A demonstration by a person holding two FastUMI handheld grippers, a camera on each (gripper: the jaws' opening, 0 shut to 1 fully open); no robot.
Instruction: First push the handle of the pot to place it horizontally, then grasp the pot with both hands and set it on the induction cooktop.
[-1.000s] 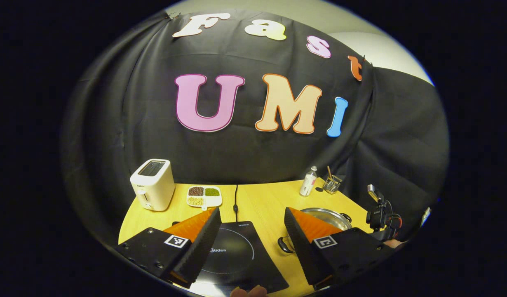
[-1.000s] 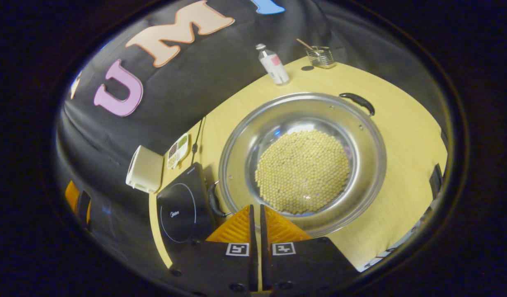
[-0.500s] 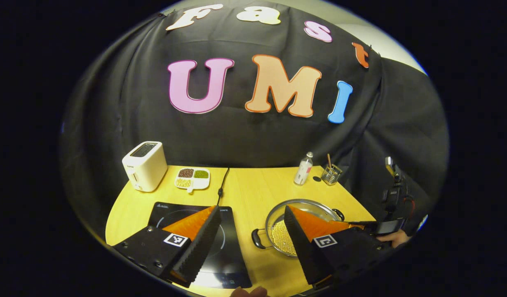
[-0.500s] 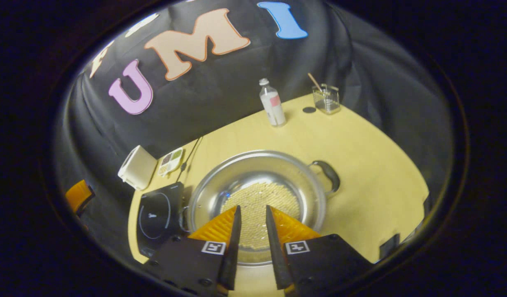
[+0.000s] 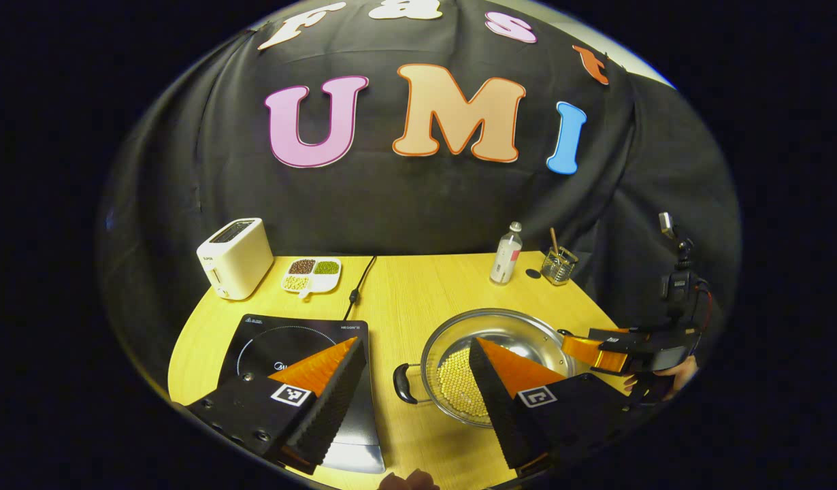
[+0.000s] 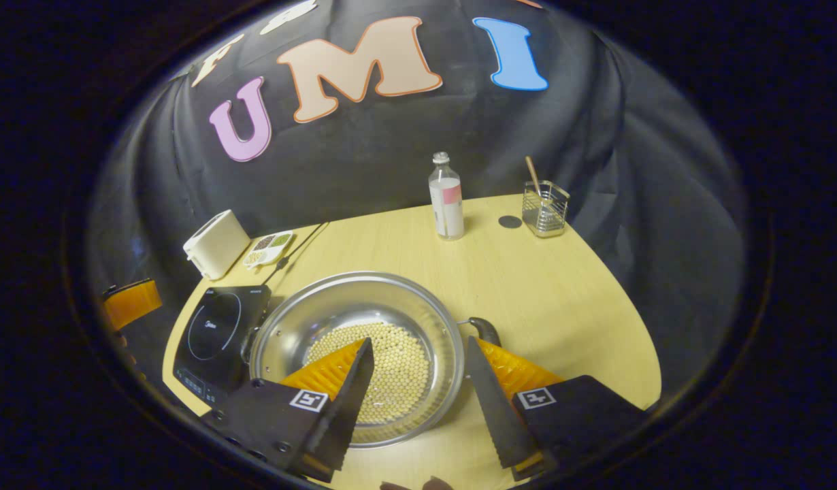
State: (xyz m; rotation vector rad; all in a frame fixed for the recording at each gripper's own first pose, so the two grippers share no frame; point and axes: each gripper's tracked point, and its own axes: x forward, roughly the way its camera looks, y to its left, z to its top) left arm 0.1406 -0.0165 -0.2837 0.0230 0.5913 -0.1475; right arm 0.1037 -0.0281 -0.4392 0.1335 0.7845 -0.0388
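Two grippers hovered over the yellow wooden table (image 5: 418, 286), each with its jaws spread apart and gripping nothing. In the left gripper view, the left gripper (image 5: 415, 378) hung above the gap between the flat black induction cooktop (image 5: 289, 340) and the shallow round stainless-steel pot (image 5: 500, 333) holding pale yellow beans (image 5: 456, 381). The cooktop lay under and beyond its left finger, the pot under and beyond its right finger, and the pot's black loop handle (image 5: 403, 384) showed between the two fingers. The pot stood on the table beside the cooktop, not on it. Farther right in that view, the right gripper (image 5: 582, 348) reached at the pot's far rim, a hand (image 5: 667, 378) behind it.

In the right gripper view, the right gripper (image 6: 415, 388) straddled the pot's near-right rim, one finger over the beans (image 6: 384, 364), the other outside by the second black handle (image 6: 485, 330); contact could not be told. Left of the pot lay the cooktop (image 6: 218, 333). Well beyond the fingers stood a white toaster (image 6: 216, 243), a white divided dish of beans (image 6: 269, 248), a clear plastic bottle (image 6: 446, 201) and a wire-mesh holder with a wooden stick (image 6: 544, 207).
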